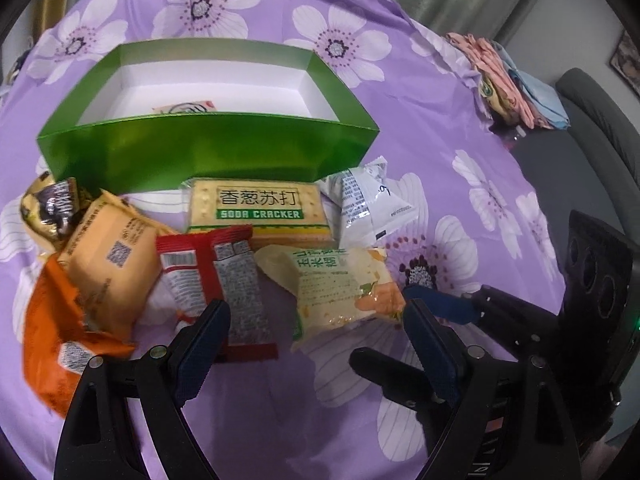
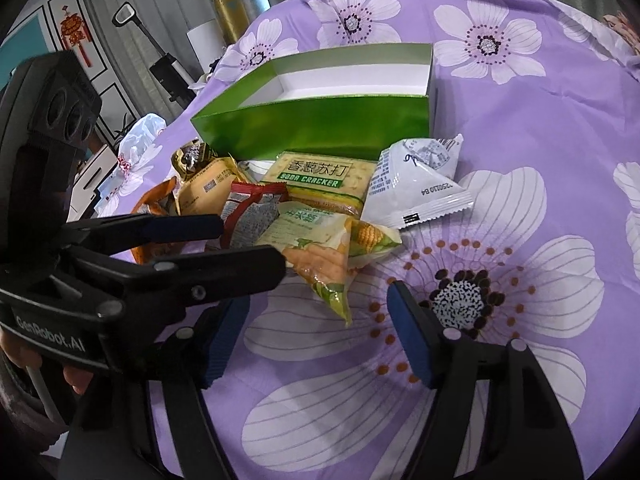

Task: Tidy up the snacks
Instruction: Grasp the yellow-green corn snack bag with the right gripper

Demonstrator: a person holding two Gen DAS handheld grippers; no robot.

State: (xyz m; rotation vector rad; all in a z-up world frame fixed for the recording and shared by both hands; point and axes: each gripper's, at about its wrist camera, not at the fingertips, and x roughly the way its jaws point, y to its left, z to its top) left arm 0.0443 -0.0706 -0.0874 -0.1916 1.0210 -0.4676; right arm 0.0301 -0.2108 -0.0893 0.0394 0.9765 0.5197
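- The snacks lie in a loose heap on the purple flowered cloth (image 1: 460, 128) covering the table, just in front of the green box (image 1: 208, 152).
- At the heap's middle is a flat yellow soda cracker pack (image 1: 256, 208) with a green label band, close against the box's near wall.
- Right of it sits a puffed white pouch (image 1: 368, 204) with small printed text and crimped ends.
- In front of the crackers lies a pale yellow-green corn snack bag (image 1: 340, 288), with corn pictured on it in the right wrist view.
- Beside that is a red packet (image 1: 224, 280), back side up, showing grey text panels and a barcode.
- Further left lie a tan packet (image 1: 108, 256) with a QR code, an orange wrapper (image 1: 52, 332) partly under it, and a dark brown and gold wrapper (image 1: 52, 208) at the far edge.
- The green box is open on top with a white inside; one small item with a round printed mark (image 1: 184, 109) peeks over the near wall, otherwise hidden.
- The left hand-held gripper (image 1: 316, 316) hangs released over the near edge of the heap, its blue-padded fingers spread around the red packet and corn snack bag, gripping nothing.
- The right hand-held gripper (image 2: 316, 332) is also spread, with the tip of the corn snack bag between its fingers but no pad pressing on it.
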